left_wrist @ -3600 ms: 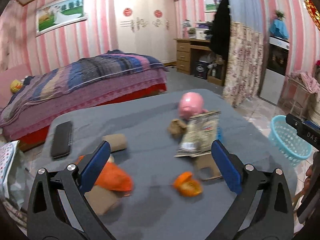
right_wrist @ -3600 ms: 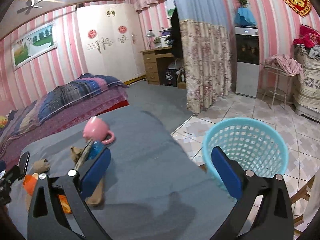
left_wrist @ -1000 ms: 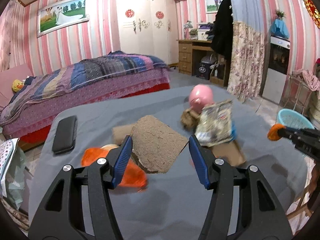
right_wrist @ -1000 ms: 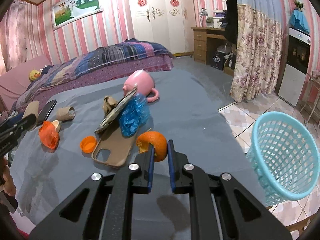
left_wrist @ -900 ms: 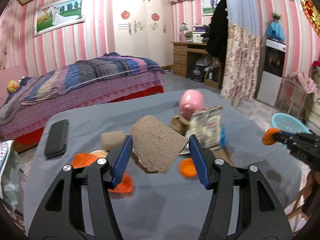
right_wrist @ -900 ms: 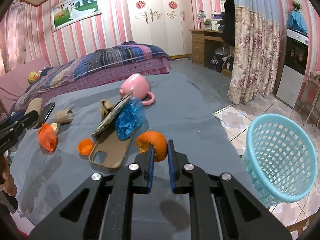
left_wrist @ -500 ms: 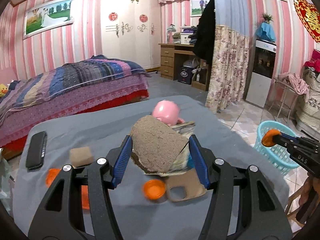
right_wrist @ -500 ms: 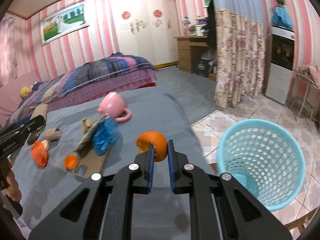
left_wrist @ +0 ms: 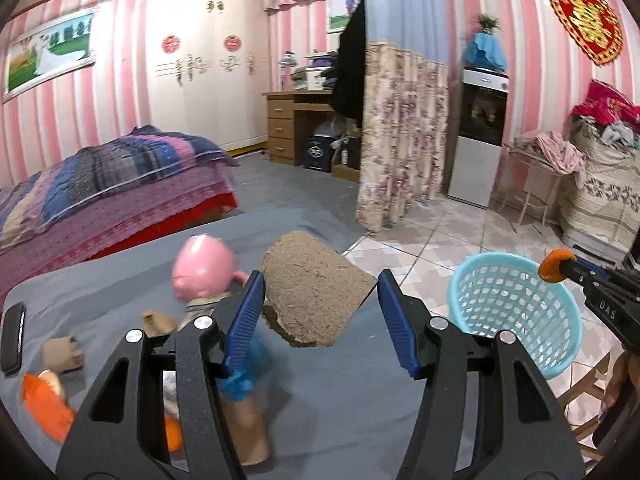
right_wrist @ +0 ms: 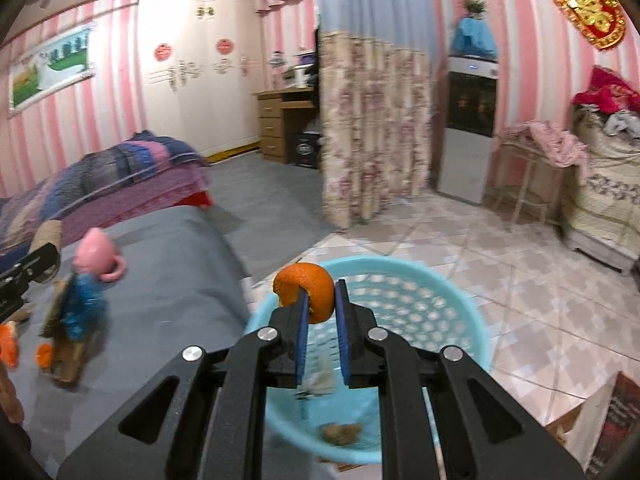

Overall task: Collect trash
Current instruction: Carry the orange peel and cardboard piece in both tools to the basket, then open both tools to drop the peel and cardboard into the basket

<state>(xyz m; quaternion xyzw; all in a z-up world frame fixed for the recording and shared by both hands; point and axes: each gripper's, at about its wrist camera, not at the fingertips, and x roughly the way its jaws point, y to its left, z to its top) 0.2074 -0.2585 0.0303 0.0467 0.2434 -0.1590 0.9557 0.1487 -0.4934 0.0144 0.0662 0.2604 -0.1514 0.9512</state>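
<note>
My left gripper [left_wrist: 320,288] is shut on a flat brown cardboard piece [left_wrist: 314,286], held above the grey table [left_wrist: 340,396]. In the left wrist view the light blue mesh basket [left_wrist: 516,312] stands on the floor to the right, and the right gripper's tip with the orange peel [left_wrist: 554,266] hangs over its far rim. My right gripper [right_wrist: 320,292] is shut on that orange peel [right_wrist: 306,286], directly above the basket [right_wrist: 400,312]. A crumpled brown scrap [right_wrist: 340,432] and a wrapper lie inside the basket.
On the table lie a pink mug [left_wrist: 204,266], a blue crumpled bag [right_wrist: 82,308], cardboard tubes [left_wrist: 62,354], orange plastic scraps [left_wrist: 44,400], a tan phone case [left_wrist: 248,424] and a black remote [left_wrist: 12,338]. A bed [left_wrist: 112,188] stands behind; tiled floor [right_wrist: 520,280] lies right.
Both grippers have swung to the right, away from the table's clutter. The right one, still holding the peel, now hangs over the basket. The left one still carries the cardboard.
</note>
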